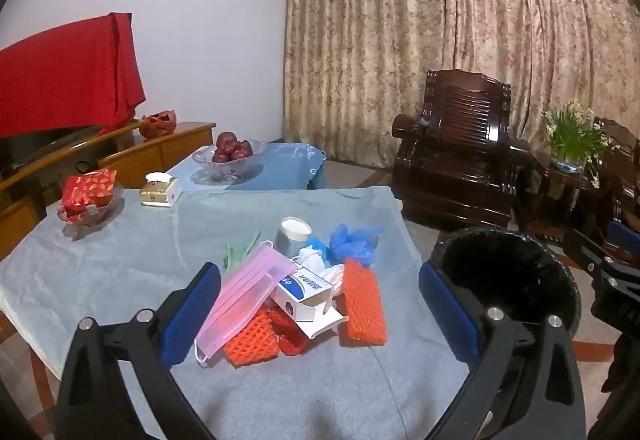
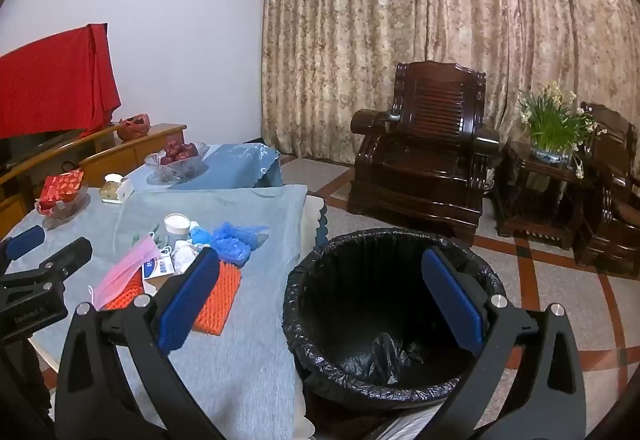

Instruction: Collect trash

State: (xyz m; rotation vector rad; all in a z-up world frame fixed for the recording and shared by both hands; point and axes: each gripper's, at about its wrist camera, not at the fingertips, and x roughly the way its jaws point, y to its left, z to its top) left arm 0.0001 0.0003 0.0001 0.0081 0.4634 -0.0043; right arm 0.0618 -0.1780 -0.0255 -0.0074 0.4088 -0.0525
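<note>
A trash pile lies on the grey tablecloth (image 1: 120, 260): a pink face mask (image 1: 244, 296), a white and blue carton (image 1: 308, 296), orange foam nets (image 1: 364, 304), a blue plastic glove (image 1: 354, 242), a paper cup (image 1: 294, 236) and crumpled white tissue (image 1: 316, 258). My left gripper (image 1: 320, 316) is open and empty, hovering over the pile. My right gripper (image 2: 320, 300) is open and empty above the black-lined trash bin (image 2: 384, 320), which stands on the floor right of the table. The bin also shows in the left wrist view (image 1: 508, 272).
A glass bowl of red fruit (image 1: 230, 156), a gold box (image 1: 158, 192) and a dish with a red packet (image 1: 90, 196) stand at the table's back. A dark wooden armchair (image 2: 424, 152), a side table with flowers (image 2: 552, 128) and curtains lie beyond.
</note>
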